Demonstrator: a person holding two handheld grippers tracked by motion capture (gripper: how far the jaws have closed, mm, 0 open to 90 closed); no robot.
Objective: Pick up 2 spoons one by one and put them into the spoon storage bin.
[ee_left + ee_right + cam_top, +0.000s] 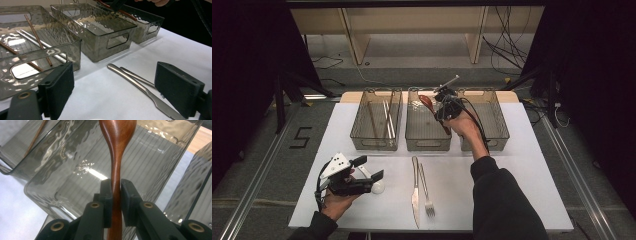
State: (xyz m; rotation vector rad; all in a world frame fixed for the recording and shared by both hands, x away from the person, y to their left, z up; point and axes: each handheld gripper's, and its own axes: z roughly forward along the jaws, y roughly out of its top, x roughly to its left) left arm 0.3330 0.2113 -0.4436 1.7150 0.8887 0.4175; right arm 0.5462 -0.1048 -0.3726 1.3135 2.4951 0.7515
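Wooden spoon point(117, 152) sits clamped by its handle between the closed jaws of the right gripper point(116, 195), held above the middle bin point(428, 131) of three clear bins. Left of the middle bin, another bin point(377, 120) holds chopsticks point(388, 116). In front of the middle bin, a knife point(414, 192) and fork point(427, 195) lie side by side on the white table point(522, 165). Further left of them, the left gripper point(362, 175) rests with jaws wide open, gripping nothing, near a white spoon point(374, 184).

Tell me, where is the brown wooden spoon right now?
The wooden spoon is clamped in the right gripper, held above the middle bin of the three at the table's far side in the high view.
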